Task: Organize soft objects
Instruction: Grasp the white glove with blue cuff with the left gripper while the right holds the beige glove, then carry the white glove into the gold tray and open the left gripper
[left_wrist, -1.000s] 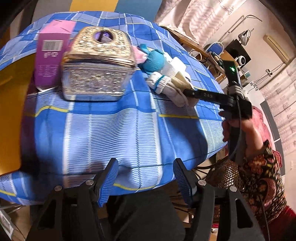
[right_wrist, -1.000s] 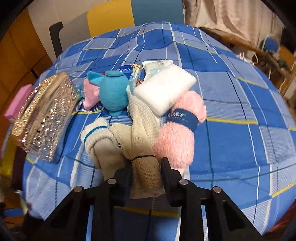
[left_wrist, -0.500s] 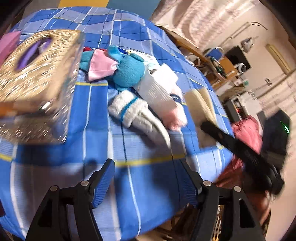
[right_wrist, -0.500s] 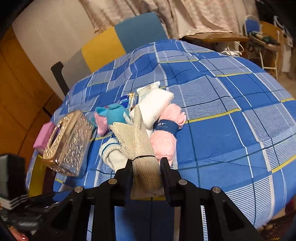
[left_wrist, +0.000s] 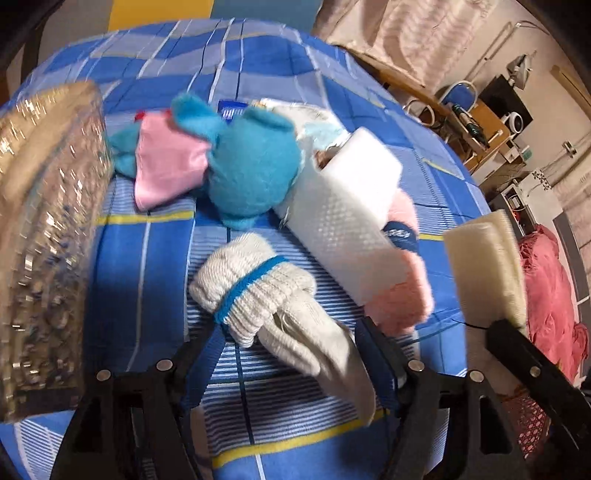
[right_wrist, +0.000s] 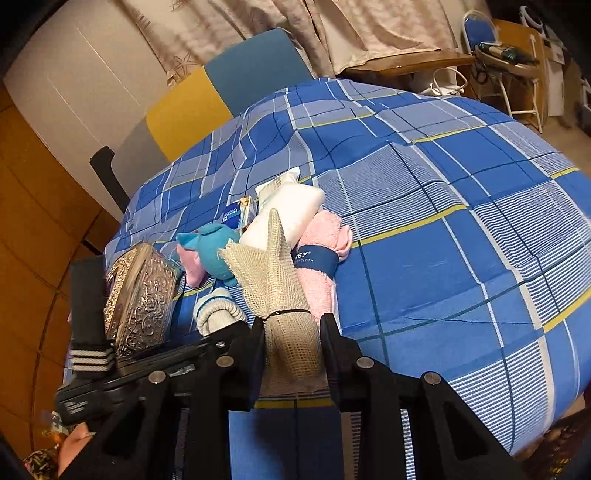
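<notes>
- Blue plaid cloth (right_wrist: 424, 258) covers the table; a two-tone chair (right_wrist: 207, 96) stands at its far side, with curtains and cluttered furniture behind.
- My right tongs (right_wrist: 293, 332) are clenched on a beige mesh cloth (right_wrist: 280, 280), bound by a thin black tie, its free end pointing toward the far side. In the left wrist view this bundle (left_wrist: 484, 269) is off the table, at the right edge of the pile.
- My left tongs (left_wrist: 291, 354) are released, with wide jaws set either side of a white knitted sock with a blue band (left_wrist: 273, 295). The pads do not press on it as far as I can tell.
- The sock lies on the table, its long axis running from the cuff at far left to the toe at near right. The toe end reaches between my left jaws; the cuff is beyond them.
- Just beyond the sock lie a blue plush toy (left_wrist: 251, 173), a white pack (left_wrist: 343, 210) and a pink towel with a blue band (left_wrist: 402, 277), the pack resting across the towel.
- An ornate silver box (left_wrist: 44, 240) stands at the left, near the sock.
- Judgement: the left hand is the nearer to the sock. Closing here would catch the toe end only, so it may dangle.
</notes>
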